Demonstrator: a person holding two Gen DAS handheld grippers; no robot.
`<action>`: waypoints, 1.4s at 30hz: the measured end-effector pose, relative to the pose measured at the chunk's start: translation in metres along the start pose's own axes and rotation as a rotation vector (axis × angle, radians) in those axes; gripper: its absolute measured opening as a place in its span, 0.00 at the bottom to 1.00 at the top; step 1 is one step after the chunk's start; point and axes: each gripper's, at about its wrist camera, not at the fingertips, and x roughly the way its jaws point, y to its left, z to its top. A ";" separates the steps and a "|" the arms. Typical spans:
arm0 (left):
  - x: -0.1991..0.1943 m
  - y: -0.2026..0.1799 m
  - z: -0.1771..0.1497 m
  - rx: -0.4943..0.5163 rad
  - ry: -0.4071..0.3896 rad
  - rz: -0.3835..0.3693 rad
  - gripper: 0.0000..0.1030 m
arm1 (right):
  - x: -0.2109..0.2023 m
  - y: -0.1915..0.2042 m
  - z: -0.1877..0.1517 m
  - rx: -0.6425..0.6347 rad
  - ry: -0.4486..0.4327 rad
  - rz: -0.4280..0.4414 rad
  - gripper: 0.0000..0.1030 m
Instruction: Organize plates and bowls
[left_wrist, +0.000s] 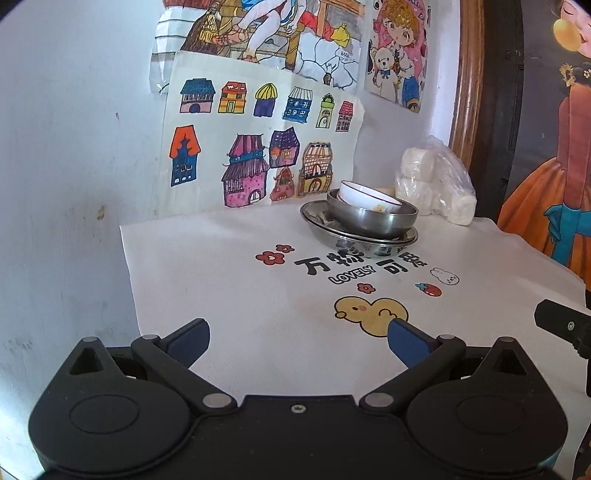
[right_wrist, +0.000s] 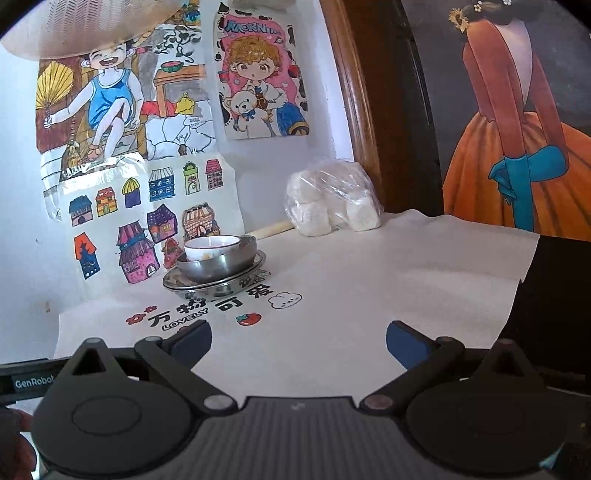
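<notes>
White wall behind & left of everything, covered w/ coloured-in drawings: sheet of little houses, fan-holding kid on a chair, curly-haired cartoon figure w/ teddy. Wooden frame runs up beside them; right of it, big picture of figure in orange dress w/ blue gloves.

Table covered by white cloth printed w/ black characters + "LOVELY", red flowers, strawberry, bunny, yellow duck.

Clear plastic bag of white rolls sits at back of table against wall/frame corner, just behind & right of dish stack, apart from it. Pale stick-like item lies betw. bag & stack; can't tell what it is.

Dish stack, far middle of cloth, on top edge of the printed text: steel plates at bottom (looks like 2 nested rims), steel bowl on them, white ceramic bowl inside steel bowl, tilted, leaning toward left-wrist view's left side. Yellowish residue on it.

Left gripper: jaws spread wide, nothing betw. them, over near part of cloth, well short of stack. Right gripper: jaws likewise wide apart, empty, over cloth, stack ahead-left. Part of a hand at lower-left edge of right wrist view.
</notes>
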 end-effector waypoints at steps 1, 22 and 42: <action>0.001 0.000 0.000 -0.002 -0.003 0.000 0.99 | 0.001 0.000 0.000 -0.001 0.000 -0.001 1.00; -0.001 0.000 -0.010 0.036 -0.048 -0.022 0.99 | 0.013 0.003 -0.012 -0.022 0.028 -0.052 1.00; -0.004 -0.002 -0.013 0.067 -0.059 -0.016 0.99 | 0.011 0.004 -0.013 -0.021 0.028 -0.064 1.00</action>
